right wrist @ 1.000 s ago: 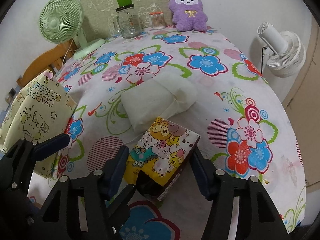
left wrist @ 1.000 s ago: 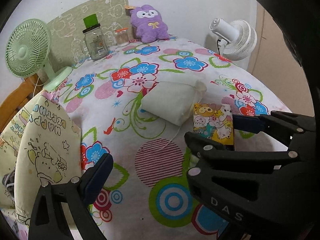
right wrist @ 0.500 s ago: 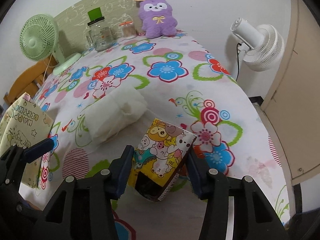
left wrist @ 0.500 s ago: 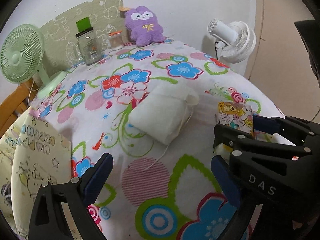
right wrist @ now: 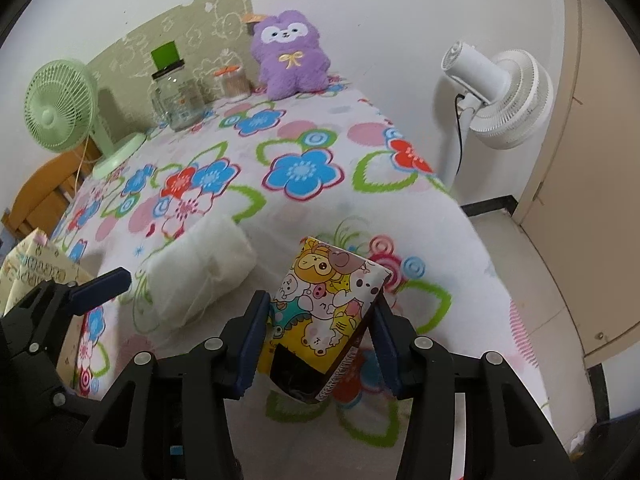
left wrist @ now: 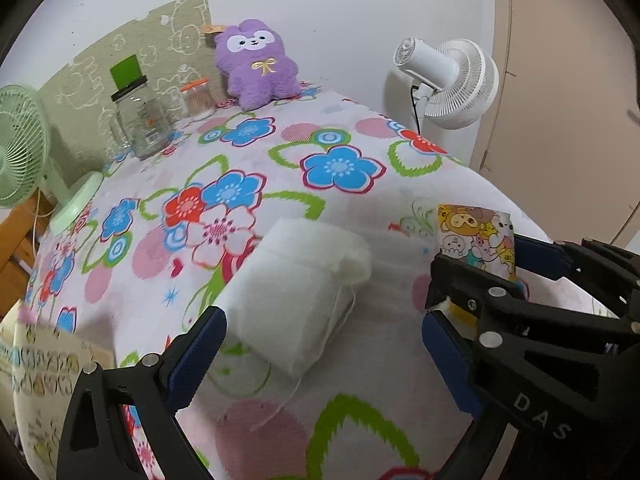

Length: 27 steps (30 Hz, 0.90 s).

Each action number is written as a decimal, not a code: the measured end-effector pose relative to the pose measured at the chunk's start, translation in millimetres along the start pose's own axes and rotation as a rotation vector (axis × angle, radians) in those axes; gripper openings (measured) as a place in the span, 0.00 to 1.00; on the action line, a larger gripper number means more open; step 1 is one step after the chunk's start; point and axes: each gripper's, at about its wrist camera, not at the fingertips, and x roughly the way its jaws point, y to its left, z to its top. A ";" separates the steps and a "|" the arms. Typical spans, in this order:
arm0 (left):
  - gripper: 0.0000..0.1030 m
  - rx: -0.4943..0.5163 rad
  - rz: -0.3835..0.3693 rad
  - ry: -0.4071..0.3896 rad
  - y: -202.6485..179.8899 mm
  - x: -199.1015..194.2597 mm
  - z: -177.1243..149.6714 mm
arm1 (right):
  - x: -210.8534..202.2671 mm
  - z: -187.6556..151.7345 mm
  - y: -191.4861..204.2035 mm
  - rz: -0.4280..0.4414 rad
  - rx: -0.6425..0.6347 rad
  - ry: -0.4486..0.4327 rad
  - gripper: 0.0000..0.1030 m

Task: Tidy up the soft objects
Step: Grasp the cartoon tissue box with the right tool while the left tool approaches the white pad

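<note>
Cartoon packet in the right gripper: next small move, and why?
Probably lift it a bit further and carry it clear. The right gripper has just been closing and its pads now press both sides of the cartoon packet, tilted above the floral tablecloth. The left gripper is open near the white pouch, likely the next pick.

White bundle (left wrist: 304,292) amid open tablecloth (left wrist: 328,208)

Desk (left wrist: 344,360), floral cloth: white soft bundle (left wrist: 304,288) centre frame; purple plush (left wrist: 256,64), glass jars (left wrist: 144,124) upper left; green fan (left wrist: 20,148) left edge.
</note>
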 end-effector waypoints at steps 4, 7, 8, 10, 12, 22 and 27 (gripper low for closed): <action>0.96 0.005 -0.004 -0.006 0.1 5.5 8.6 | 1.5 9.1 -4.1 -0.013 0.010 -0.016 0.50; 0.96 0.002 0.000 0.002 1.6 14.2 15.0 | 5.8 13.9 -5.7 -0.016 0.017 -0.018 0.50; 0.96 -0.001 0.005 0.004 2.3 16.8 16.7 | 7.3 15.0 -6.0 -0.018 0.020 -0.018 0.50; 0.96 -0.007 0.023 0.003 3.9 22.5 20.0 | 10.9 17.4 -6.7 -0.017 0.029 -0.016 0.50; 0.96 -0.011 0.025 0.010 6.1 27.9 22.6 | 14.8 20.0 -7.2 -0.017 0.037 -0.013 0.50; 0.92 -0.042 0.025 0.043 15.3 45.8 22.5 | 27.7 25.2 -1.7 -0.009 0.038 0.009 0.50; 0.83 -0.054 -0.007 0.054 16.2 47.2 20.5 | 30.6 24.7 0.0 -0.002 0.038 0.022 0.50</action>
